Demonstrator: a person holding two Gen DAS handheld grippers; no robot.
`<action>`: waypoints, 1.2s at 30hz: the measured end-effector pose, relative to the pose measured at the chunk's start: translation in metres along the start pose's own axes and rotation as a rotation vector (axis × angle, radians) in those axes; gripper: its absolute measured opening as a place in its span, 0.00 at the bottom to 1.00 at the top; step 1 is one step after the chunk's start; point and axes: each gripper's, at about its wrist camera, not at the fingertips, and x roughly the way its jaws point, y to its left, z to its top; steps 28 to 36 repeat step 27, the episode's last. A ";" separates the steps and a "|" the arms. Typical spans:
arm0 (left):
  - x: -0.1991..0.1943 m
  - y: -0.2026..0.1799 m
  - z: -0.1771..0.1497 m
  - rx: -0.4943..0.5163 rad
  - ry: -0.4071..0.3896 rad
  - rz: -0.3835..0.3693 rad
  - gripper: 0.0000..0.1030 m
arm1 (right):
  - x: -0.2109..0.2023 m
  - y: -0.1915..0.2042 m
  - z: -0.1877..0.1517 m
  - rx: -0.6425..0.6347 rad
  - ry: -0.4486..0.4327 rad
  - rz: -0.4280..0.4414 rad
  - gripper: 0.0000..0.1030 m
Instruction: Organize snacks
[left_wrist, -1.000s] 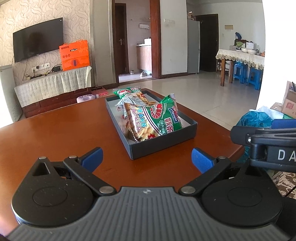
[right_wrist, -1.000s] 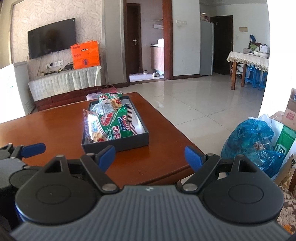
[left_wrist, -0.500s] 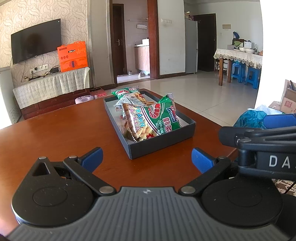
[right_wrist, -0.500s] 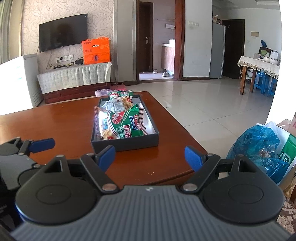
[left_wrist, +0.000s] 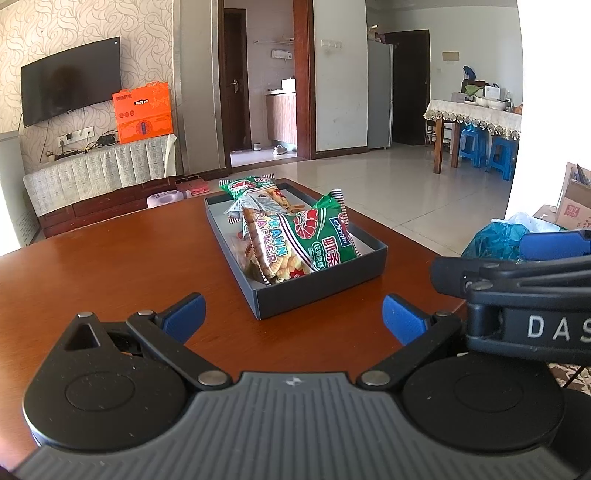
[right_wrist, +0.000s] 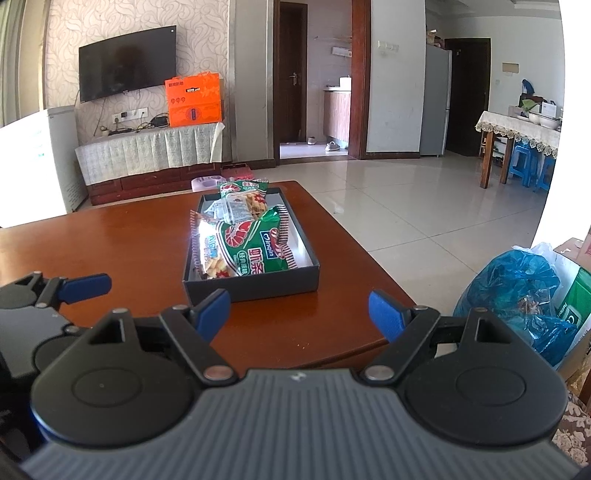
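A dark grey tray (left_wrist: 321, 288) stands on the brown wooden table (left_wrist: 110, 266) and holds several snack bags. A green prawn cracker bag (left_wrist: 299, 240) leans up at the tray's near end; another green bag (left_wrist: 243, 184) lies at the far end. The tray (right_wrist: 258, 286) and front bag (right_wrist: 251, 247) also show in the right wrist view. My left gripper (left_wrist: 291, 317) is open and empty, short of the tray's near wall. My right gripper (right_wrist: 299, 310) is open and empty, also in front of the tray, above the table's near edge.
The right gripper's body (left_wrist: 524, 288) shows at the right of the left wrist view; the left gripper (right_wrist: 55, 291) shows at the left of the right wrist view. A blue plastic bag (right_wrist: 517, 288) lies on the floor right of the table. Tiled floor lies beyond.
Both grippers have drawn back slightly and risen; the tray looks a little farther in both views. The snack bags and tray have not moved.
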 end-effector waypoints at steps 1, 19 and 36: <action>0.000 0.000 0.000 0.001 -0.001 0.000 1.00 | 0.000 0.000 0.000 0.000 0.001 0.001 0.81; -0.002 -0.001 0.000 0.007 0.000 -0.009 1.00 | 0.000 0.000 -0.002 0.002 0.003 0.000 0.81; -0.004 0.001 -0.001 -0.002 -0.015 -0.014 1.00 | -0.001 0.001 -0.003 0.004 -0.004 0.002 0.81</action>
